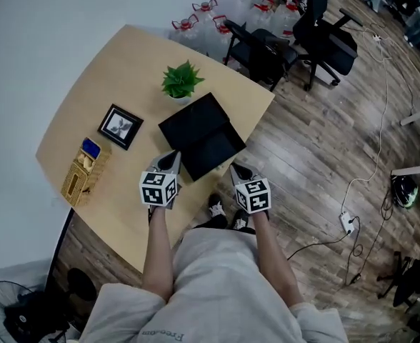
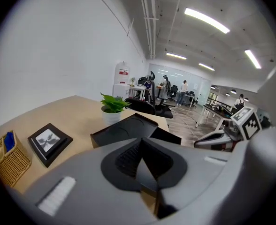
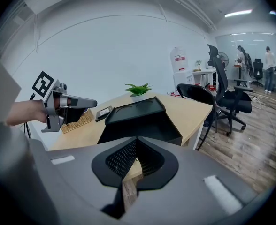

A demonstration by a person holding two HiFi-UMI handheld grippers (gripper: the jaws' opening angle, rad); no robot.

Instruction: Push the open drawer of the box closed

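A black box (image 1: 193,123) lies in the middle of the wooden table, and its open drawer (image 1: 216,151) sticks out toward the table's near edge. My left gripper (image 1: 172,157) is shut and empty, its tip just left of the drawer's near corner. At the drawer's right front corner, over the table edge, my right gripper (image 1: 236,168) is also shut and empty. In the left gripper view the box (image 2: 127,128) sits just past the closed jaws. The right gripper view has the drawer (image 3: 145,128) straight ahead and the left gripper (image 3: 84,102) at the left.
A potted plant (image 1: 182,81) stands behind the box. A framed picture (image 1: 121,126) and a wicker basket (image 1: 83,173) lie to the left. Office chairs (image 1: 267,48) and water jugs (image 1: 196,21) stand beyond the table's far edge. A cable and power strip (image 1: 347,222) lie on the floor.
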